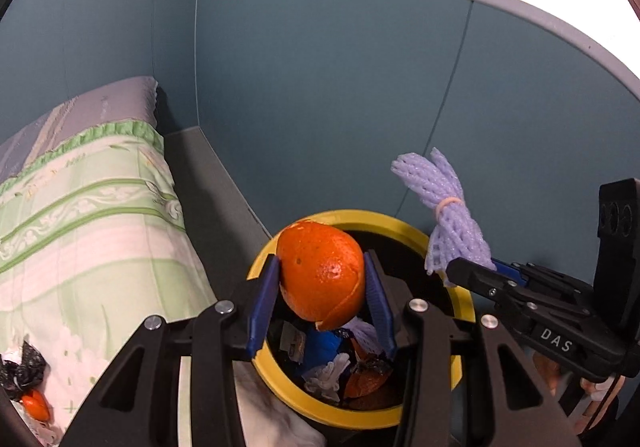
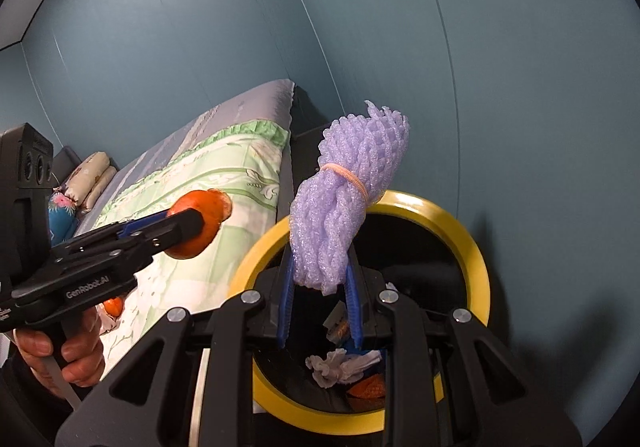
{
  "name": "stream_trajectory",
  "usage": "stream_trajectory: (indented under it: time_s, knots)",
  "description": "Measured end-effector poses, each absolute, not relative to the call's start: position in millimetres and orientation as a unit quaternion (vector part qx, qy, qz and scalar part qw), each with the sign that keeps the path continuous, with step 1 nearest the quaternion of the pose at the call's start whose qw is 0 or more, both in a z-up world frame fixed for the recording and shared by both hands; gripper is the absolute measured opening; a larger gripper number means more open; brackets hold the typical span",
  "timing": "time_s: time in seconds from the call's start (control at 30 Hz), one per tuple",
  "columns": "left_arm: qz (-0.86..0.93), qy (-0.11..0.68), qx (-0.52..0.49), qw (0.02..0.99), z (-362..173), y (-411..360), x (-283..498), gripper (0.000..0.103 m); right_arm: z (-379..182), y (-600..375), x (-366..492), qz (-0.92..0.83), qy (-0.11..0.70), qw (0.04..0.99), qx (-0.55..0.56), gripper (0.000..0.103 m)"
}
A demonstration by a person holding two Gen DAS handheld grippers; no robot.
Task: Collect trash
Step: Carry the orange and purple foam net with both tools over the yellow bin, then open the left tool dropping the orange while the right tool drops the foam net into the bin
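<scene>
My left gripper [image 1: 322,287] pinches orange peel [image 1: 322,275]; my right gripper [image 2: 320,287] clamps bundled purple foam netting [image 2: 340,207], above the yellow-rimmed bin [image 2: 476,247].

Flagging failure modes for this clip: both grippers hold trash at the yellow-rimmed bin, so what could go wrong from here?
1. In the right wrist view the orange peel shell in the left gripper appears over the green floral bedspread, not the yellow-rimmed black bin; released there, it might miss.
2. The rubber-banded purple foam net bundle in the right gripper leans over the rim and may tip outside.
3. The grippers could collide over the opening.
</scene>
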State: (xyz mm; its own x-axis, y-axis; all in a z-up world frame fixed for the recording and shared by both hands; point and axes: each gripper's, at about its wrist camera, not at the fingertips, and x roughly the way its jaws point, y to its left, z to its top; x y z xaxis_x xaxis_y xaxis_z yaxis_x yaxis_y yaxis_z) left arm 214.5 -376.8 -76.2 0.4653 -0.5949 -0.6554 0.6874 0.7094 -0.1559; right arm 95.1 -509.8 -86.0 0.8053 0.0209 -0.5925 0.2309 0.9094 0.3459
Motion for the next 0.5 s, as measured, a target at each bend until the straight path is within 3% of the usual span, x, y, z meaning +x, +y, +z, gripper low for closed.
stream_trajectory:
  time_s: [0.5]
  knots:
    - [-0.383, 0.418, 0.055, 0.822, -123, -394, 238, 0.042, -102, -514, 104, -0.067, 0.343, 0.911, 0.218, 0.022]
